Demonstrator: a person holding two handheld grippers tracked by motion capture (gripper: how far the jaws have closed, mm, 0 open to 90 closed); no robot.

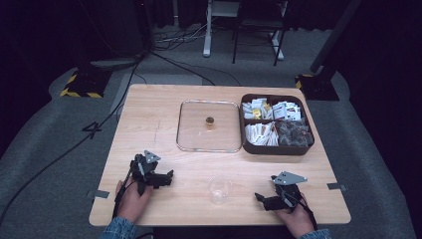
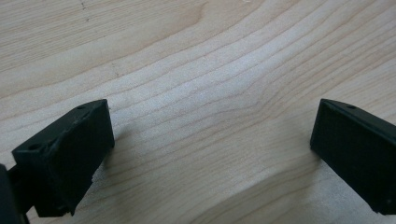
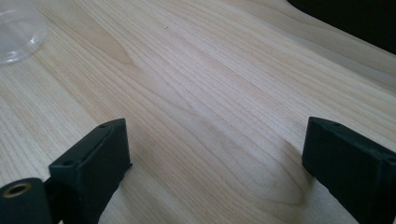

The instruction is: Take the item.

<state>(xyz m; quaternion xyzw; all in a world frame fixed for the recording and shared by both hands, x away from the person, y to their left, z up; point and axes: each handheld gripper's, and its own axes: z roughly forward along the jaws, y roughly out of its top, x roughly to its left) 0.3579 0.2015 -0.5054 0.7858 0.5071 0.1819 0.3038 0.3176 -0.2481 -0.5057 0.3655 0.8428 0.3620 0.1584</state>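
Dark room, grey carpet, cables and stand bases beyond the far edge of a pale wood counter (image 1: 149, 114).

High view: your left tongs (image 1: 166, 177) rest low on the counter near its front left, held in your left hand (image 1: 132, 196). Your right tongs (image 1: 261, 199) sit near the front right in your right hand (image 1: 293, 216). Each carries a grey three-cornered plate on top. A clear plastic cup (image 1: 219, 189) stands upright between the two, near the front edge, touching neither. Farther back, mid-counter, a clear square lid (image 1: 209, 126) lies flat with a small brass-coloured knob (image 1: 210, 120) at its centre. Just beside it on the right is a dark brown box (image 1: 276, 149) with four compartments: packets and sachets in three, dark wrapped pieces in the near right one.

Left gripper view: your left tongs (image 2: 212, 140) stand wide apart, nothing between them, bare wood grain below.

Right gripper view: your right tongs (image 3: 215, 154) are also spread wide and hold nothing. The cup's clear rim (image 3: 18, 32) shows at upper left, well apart from them. The counter edge runs across the upper right.
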